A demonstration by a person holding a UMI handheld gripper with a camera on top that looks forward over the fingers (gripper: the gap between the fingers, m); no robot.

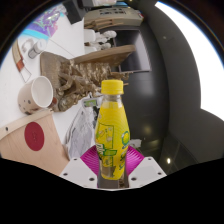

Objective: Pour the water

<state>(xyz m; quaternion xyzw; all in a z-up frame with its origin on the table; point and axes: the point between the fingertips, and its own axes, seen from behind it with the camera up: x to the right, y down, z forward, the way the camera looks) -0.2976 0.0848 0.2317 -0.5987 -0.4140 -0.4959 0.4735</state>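
A yellow drink bottle [112, 128] with an orange cap and a green and yellow label stands upright between my fingers. My gripper [112, 160] is shut on the bottle's lower body, with both pink pads [90, 160] pressed against its sides. The bottle seems lifted clear of the white table [20, 80] on the left. A white cup [37, 93] stands on that table, beyond and left of the bottle.
A wooden rack [75, 72] stands behind the bottle. A tan card with a dark red circle [34, 135] lies to the left. Crumpled clear plastic [80, 130] sits beside the bottle. A dark rounded object [175, 85] fills the right side.
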